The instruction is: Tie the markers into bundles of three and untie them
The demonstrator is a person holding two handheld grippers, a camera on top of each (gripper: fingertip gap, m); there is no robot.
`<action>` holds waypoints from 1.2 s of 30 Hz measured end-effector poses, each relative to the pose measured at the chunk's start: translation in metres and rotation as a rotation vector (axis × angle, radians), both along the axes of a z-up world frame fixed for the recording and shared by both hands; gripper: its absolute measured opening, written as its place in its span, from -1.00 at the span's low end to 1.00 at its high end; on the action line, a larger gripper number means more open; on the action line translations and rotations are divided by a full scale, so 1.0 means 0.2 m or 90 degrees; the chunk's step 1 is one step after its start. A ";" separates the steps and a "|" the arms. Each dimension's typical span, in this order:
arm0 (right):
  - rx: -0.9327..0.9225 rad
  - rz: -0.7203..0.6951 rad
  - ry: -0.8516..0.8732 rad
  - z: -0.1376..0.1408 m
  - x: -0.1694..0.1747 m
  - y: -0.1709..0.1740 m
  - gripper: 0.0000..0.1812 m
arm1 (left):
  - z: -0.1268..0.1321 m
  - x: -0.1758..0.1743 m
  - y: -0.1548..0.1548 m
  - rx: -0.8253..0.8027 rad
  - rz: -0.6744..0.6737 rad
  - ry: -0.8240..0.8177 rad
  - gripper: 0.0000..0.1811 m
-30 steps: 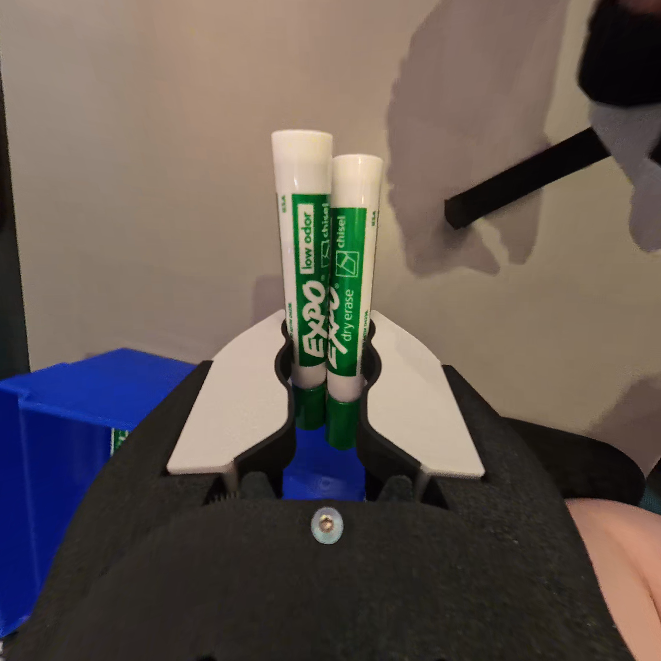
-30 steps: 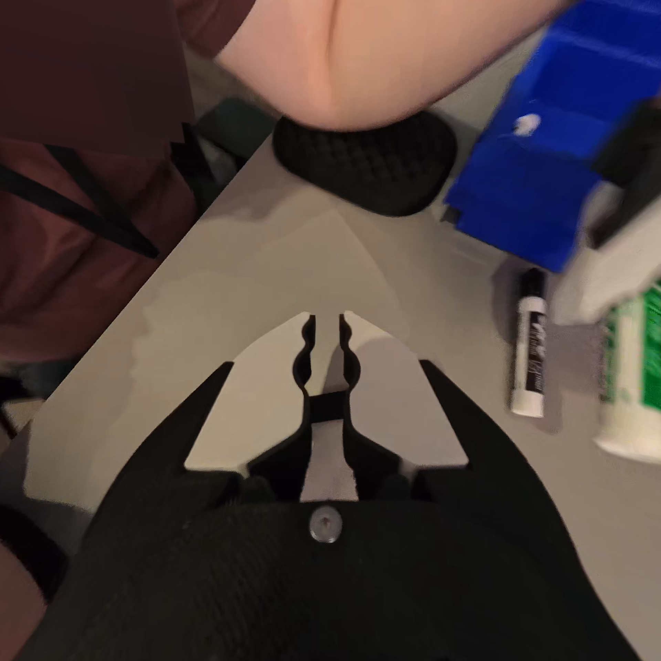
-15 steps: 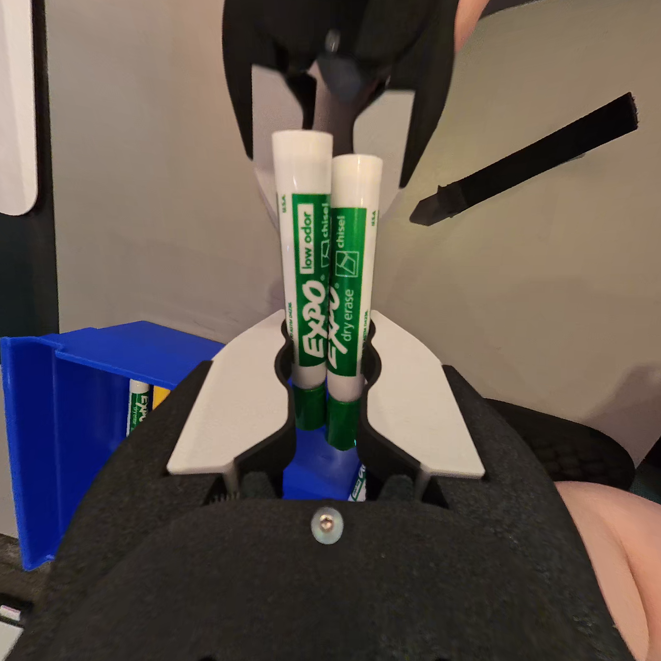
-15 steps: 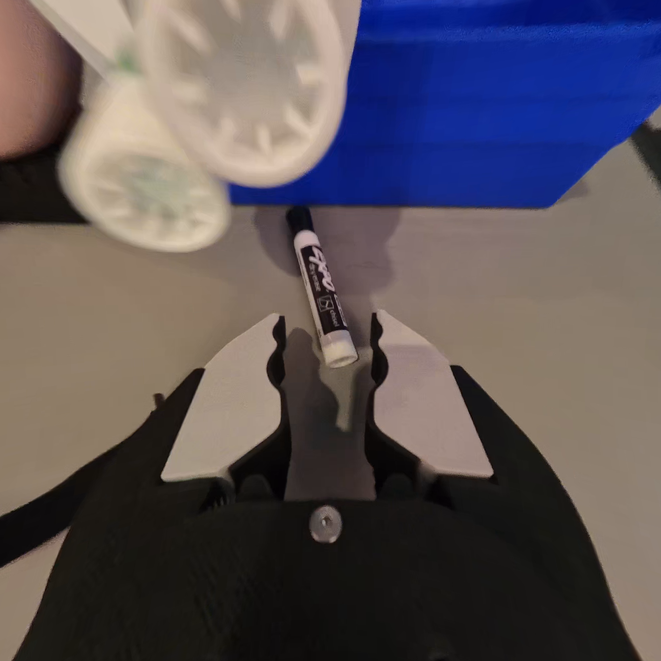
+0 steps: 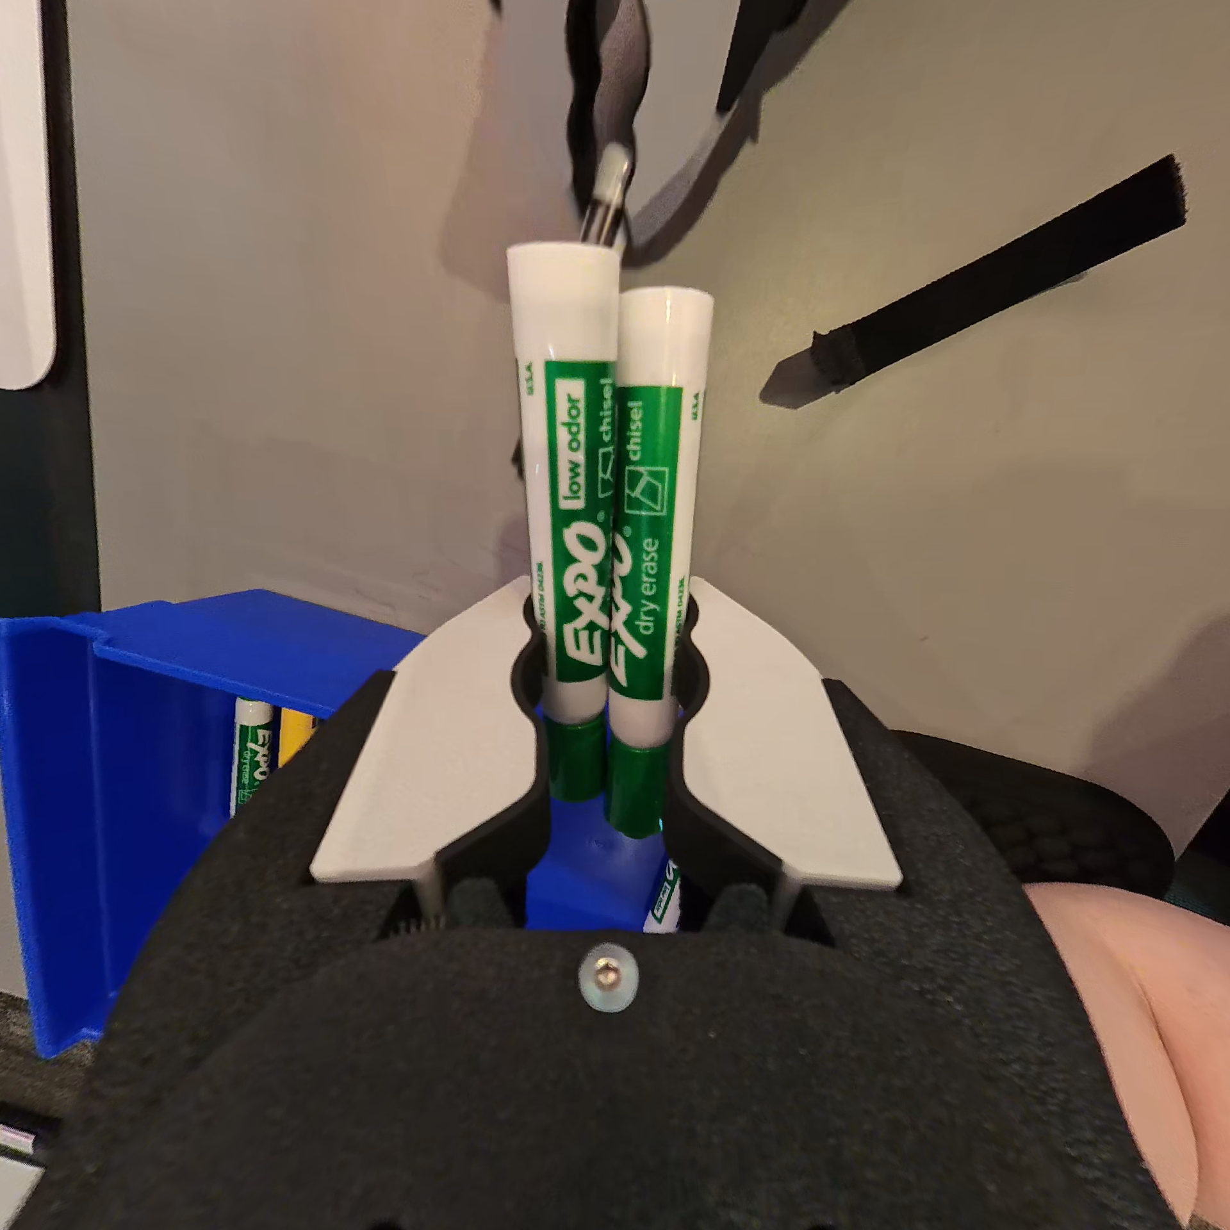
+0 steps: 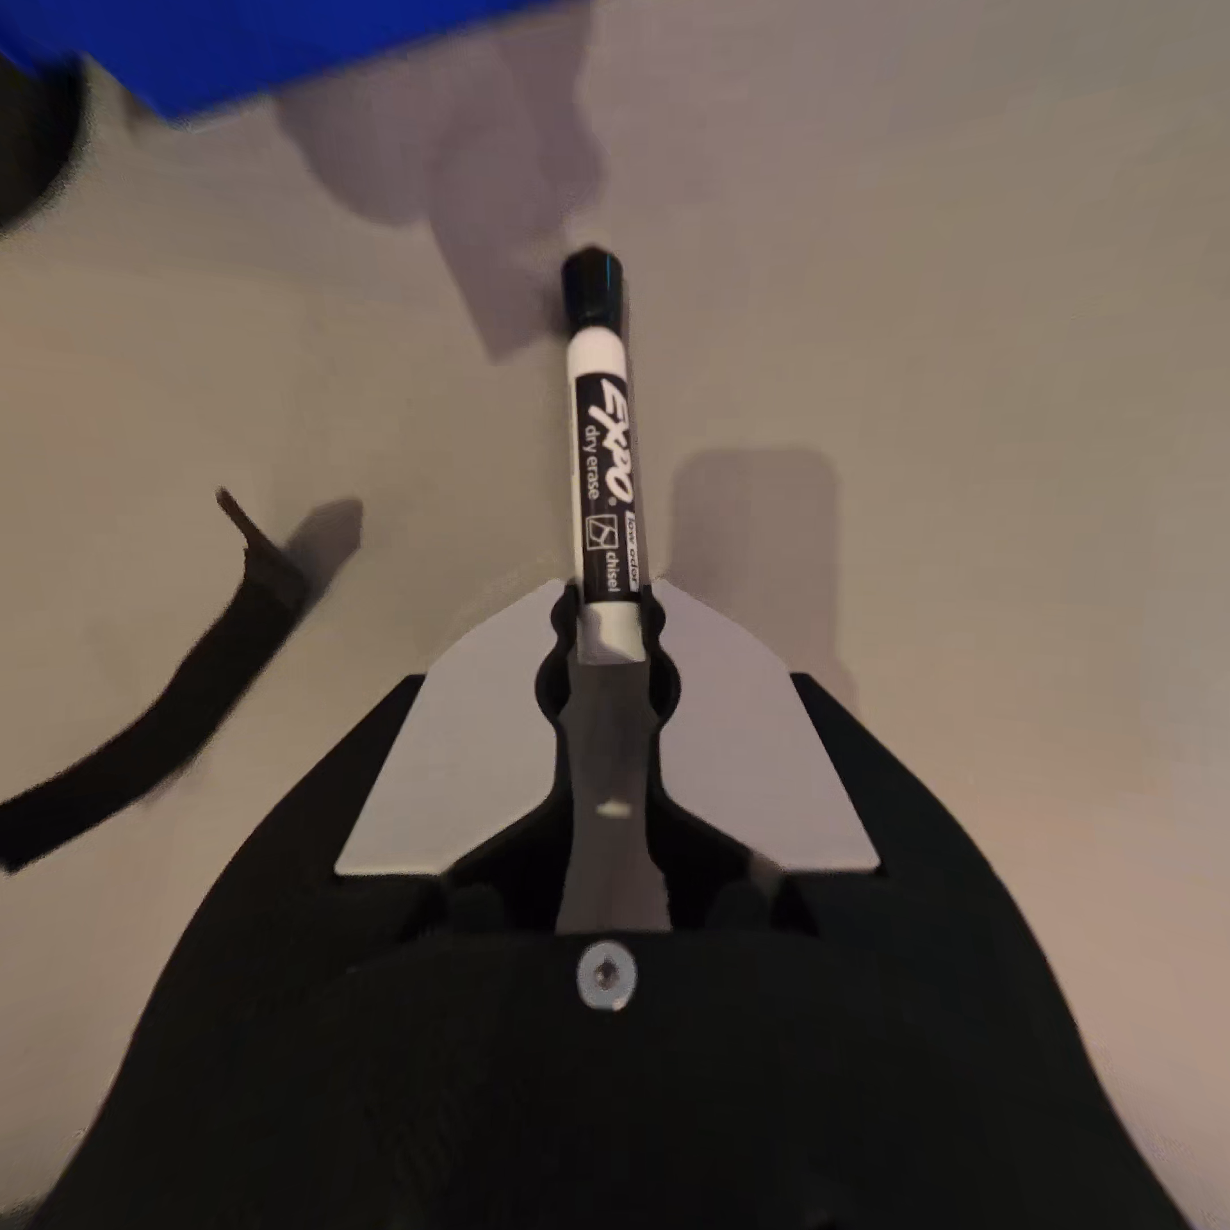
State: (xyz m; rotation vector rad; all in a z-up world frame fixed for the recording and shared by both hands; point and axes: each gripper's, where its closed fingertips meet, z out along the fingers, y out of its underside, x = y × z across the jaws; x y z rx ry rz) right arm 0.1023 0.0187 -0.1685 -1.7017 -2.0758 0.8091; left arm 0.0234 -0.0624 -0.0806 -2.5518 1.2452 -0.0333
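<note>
My left gripper (image 5: 609,592) is shut on two green-labelled white markers (image 5: 655,479), which stick out forward side by side, green caps toward the palm. My right gripper (image 6: 609,589) is shut on the white end of a black marker (image 6: 602,459), whose black cap points away over the table. In the left wrist view the right gripper (image 5: 609,100) shows at the top with the black marker (image 5: 609,193) just beyond the green markers' ends. A black strap (image 5: 998,286) lies on the table to the right; in the right wrist view the strap (image 6: 166,719) is to the left.
A blue bin (image 5: 133,765) with more markers inside stands at the left, and its edge (image 6: 266,40) shows in the right wrist view. A black textured pad (image 5: 1065,819) and a person's arm (image 5: 1131,1031) are at the right. The beige table (image 6: 932,333) carries everything. Some 15 cm of space lies between my two pairs of fingers. The black strap (image 5: 998,286) is about 12 cm from my right fingertips. The right camera catches it too, in the right wrist view (image 6: 158,714).
My right gripper swung over to the black marker, opened around its white end and closed on it. My left gripper kept its hold on the two green markers.
</note>
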 end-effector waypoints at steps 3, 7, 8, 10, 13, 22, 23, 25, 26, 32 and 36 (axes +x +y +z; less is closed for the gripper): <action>-0.040 -0.058 -0.131 -0.04 0.16 -0.02 -0.78 | 0.00 -0.01 0.00 -0.001 0.004 0.003 -0.59; -0.088 -0.095 -0.151 -0.01 0.13 -0.07 -0.61 | 0.00 -0.02 -0.01 -0.001 0.006 0.005 -0.59; -0.056 -0.088 -0.144 -0.03 0.10 -0.06 -0.56 | 0.00 -0.02 -0.01 -0.001 0.006 0.004 -0.59; -0.009 -0.066 -0.125 -0.04 0.05 -0.05 -0.56 | 0.01 -0.01 -0.01 0.000 0.006 0.002 -0.59; 0.027 -0.035 -0.114 -0.04 0.00 -0.08 -0.55 | 0.00 -0.01 -0.01 -0.008 0.006 0.004 -0.59; 0.000 -0.068 -0.115 -0.01 0.10 0.00 -0.78 | -0.05 -0.03 -0.01 -0.030 0.004 0.018 -0.59; -0.006 -0.085 -0.097 0.04 0.11 0.02 -0.78 | -0.06 -0.03 -0.01 -0.033 0.004 0.019 -0.59; -0.008 -0.099 -0.060 0.18 0.14 0.04 -0.78 | -0.07 -0.03 -0.01 -0.040 0.006 0.022 -0.59; 0.004 -0.101 -0.035 0.26 0.16 0.06 -0.78 | -0.08 -0.04 -0.01 -0.043 0.006 0.026 -0.59; 0.028 -0.010 0.181 0.69 0.22 -0.04 -0.78 | -0.10 0.00 0.00 -0.047 -0.011 0.016 -0.59; 0.107 0.045 0.182 0.69 0.16 -0.13 -0.77 | -0.11 0.03 0.01 -0.047 -0.025 0.012 -0.59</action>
